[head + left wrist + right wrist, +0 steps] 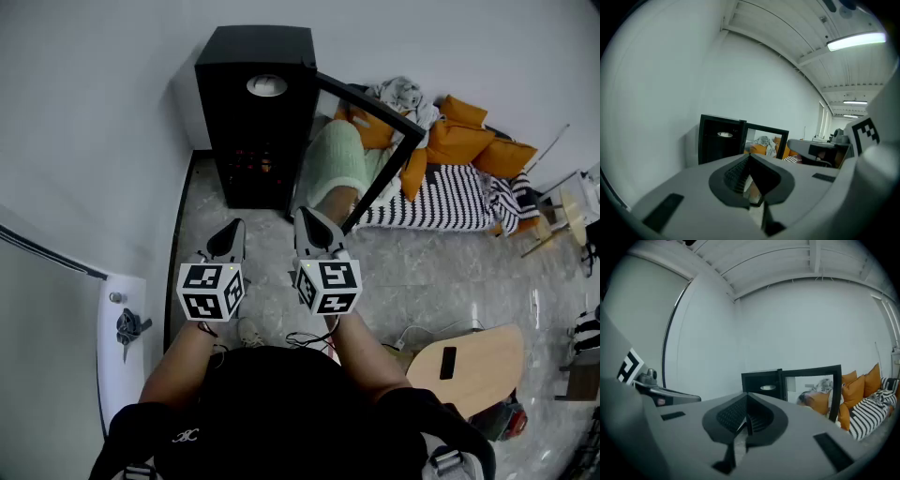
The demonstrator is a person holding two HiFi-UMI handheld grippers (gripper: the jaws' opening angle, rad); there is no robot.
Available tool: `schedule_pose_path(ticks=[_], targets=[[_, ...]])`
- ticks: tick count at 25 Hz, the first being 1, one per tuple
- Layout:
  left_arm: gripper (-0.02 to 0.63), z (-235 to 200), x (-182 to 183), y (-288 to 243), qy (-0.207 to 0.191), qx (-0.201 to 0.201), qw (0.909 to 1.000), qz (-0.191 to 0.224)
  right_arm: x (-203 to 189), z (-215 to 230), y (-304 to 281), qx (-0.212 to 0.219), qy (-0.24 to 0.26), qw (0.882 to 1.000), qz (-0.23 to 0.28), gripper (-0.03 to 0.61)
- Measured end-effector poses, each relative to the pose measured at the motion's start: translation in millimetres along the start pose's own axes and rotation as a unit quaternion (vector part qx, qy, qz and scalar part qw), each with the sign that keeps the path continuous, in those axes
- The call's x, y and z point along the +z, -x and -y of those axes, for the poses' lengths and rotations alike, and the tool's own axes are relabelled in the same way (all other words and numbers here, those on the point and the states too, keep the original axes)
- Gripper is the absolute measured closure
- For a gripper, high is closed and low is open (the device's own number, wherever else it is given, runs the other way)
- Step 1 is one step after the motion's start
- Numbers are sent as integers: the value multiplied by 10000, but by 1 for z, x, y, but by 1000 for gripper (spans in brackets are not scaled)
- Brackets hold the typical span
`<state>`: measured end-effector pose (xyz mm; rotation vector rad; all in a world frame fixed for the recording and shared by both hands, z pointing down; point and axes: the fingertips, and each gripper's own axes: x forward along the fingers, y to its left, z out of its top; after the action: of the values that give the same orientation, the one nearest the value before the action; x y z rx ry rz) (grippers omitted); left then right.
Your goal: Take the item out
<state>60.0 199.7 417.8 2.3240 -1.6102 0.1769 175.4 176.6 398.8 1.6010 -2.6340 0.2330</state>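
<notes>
Cabinet [255, 56] straight ahead, door [370, 101] open rightward; item [251, 161] probably reddish shapes on inner shelf, unclear. Left gripper [234, 232] facing opening, right gripper [309, 225] nearer door; both pinched closed, empty.

Looks along the left gripper [750, 158] toward a black cabinet [717, 145] set against a white wall [670, 84]. Shows the fingers [735, 176] closed, tips meeting just below the cabinet's front, with a sliver of floor in the gap behind the tips. Finds the cabinet's glass door [767, 136] swung open to its right, orange cushions [758, 149] visible through the pane. Catches a pale round thing [724, 134] high inside the cabinet. Takes in the right gripper [794, 146] right of the door and a lit lamp [855, 41] far above the cabinet.
</notes>
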Motion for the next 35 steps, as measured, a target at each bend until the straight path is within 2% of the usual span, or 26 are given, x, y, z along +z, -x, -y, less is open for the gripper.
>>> schedule_pose_path(ticks=[4, 9, 13, 18, 21, 25, 35], targets=[[606, -10, 3, -3, 43, 60, 10000, 44, 2, -4, -7, 17, 13, 10000, 17, 572], [606, -22, 6, -6, 62, 45, 9999, 82, 4, -10, -17, 62, -281, 9996, -5, 572], [606, -35, 9, -8, 121, 3, 9999, 97, 7, -22, -31, 114, -206, 9997, -36, 572], [606, -60, 16, -9, 172, -16, 9998, 126, 6, -34, -49, 10, -164, 9998, -85, 572], [605, -75, 18, -10, 181, -33, 9997, 156, -1, -36, -59, -105, -306, 9994, -154, 572], [605, -92, 18, -6, 56, -10, 9999, 155, -5, -45, -67, -214, -390, 9989, -171, 572], [606, -114, 15, -13, 99, -178, 9997, 96, -7, -60, -85, -247, -305, 9991, -168, 572]])
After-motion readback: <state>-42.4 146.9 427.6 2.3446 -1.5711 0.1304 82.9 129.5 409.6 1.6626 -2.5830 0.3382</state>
